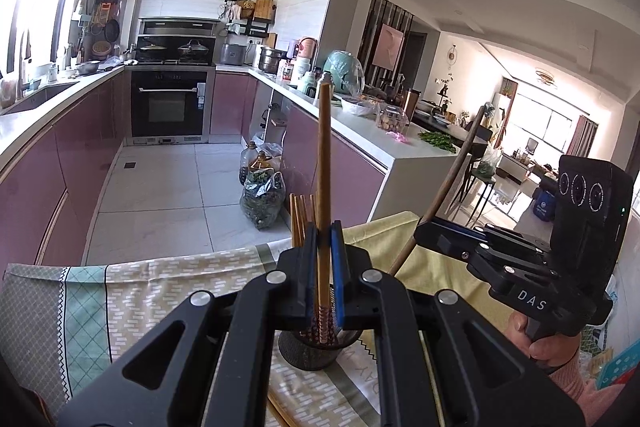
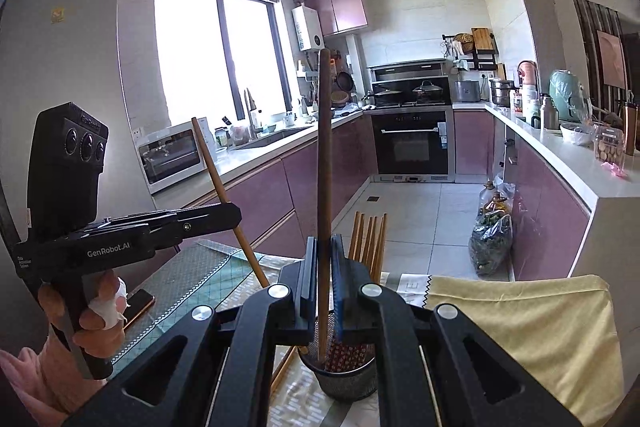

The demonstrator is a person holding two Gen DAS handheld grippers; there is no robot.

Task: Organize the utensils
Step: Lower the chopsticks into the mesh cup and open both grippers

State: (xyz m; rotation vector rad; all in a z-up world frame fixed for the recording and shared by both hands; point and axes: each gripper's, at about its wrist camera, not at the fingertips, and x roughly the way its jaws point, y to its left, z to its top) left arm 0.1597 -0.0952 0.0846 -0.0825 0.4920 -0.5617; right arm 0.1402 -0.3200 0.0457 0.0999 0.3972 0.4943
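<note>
My left gripper is shut on a light wooden chopstick held upright, its patterned lower end inside a black mesh utensil holder. My right gripper is shut on a darker wooden chopstick, also upright, with its tip in the same holder. Several more chopsticks stand in the holder behind the fingers. Each gripper shows in the other's view, the right one and the left one.
The holder stands on a table with a green and yellow patterned cloth. A phone lies on the cloth at the left. Loose chopsticks lie by the holder. Kitchen counters and floor bags lie beyond.
</note>
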